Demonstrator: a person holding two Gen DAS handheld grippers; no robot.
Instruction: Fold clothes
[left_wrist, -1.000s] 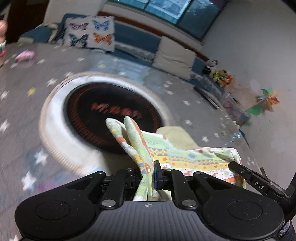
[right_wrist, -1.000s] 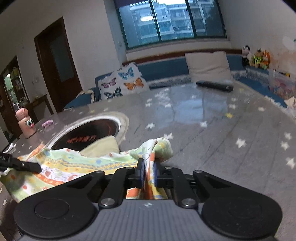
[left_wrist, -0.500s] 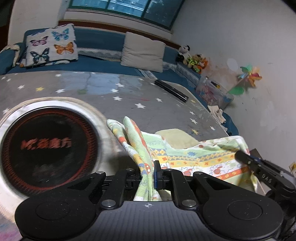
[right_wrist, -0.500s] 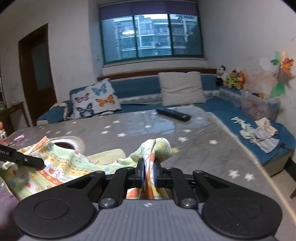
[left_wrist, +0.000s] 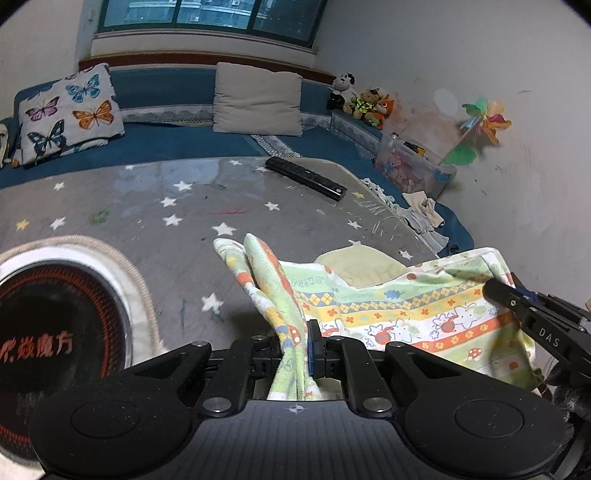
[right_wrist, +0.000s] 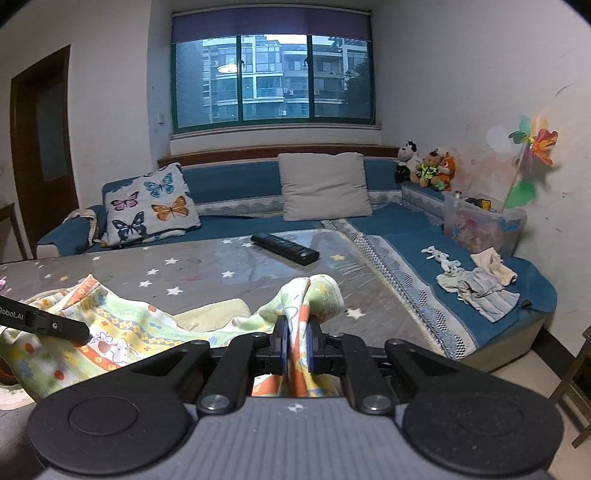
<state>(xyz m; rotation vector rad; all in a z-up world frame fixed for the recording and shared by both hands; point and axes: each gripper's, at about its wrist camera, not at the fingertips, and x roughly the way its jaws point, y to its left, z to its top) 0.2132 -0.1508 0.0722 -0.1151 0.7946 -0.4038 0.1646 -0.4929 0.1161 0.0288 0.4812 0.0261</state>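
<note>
The left gripper (left_wrist: 295, 345) and the right gripper (right_wrist: 295, 341) each pinch a bunched corner of the patterned cloth (left_wrist: 406, 314). The cloth hangs stretched between them over the star-print table (left_wrist: 177, 221), near its right edge, well short of the remote (right_wrist: 284, 249) at the far edge.

"das" on right gripper (left_wrist: 546, 332); "robot.ai" on left gripper (right_wrist: 37, 321).

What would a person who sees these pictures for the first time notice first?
First, the colourful printed garment, stretched above the star-patterned table between the left gripper and the right gripper, each shut on a bunched edge. Next, the dark round cooktop with red lettering, at the table's left side. Behind, a black remote lies near the far edge, before the blue sofa with its butterfly cushion.
</note>
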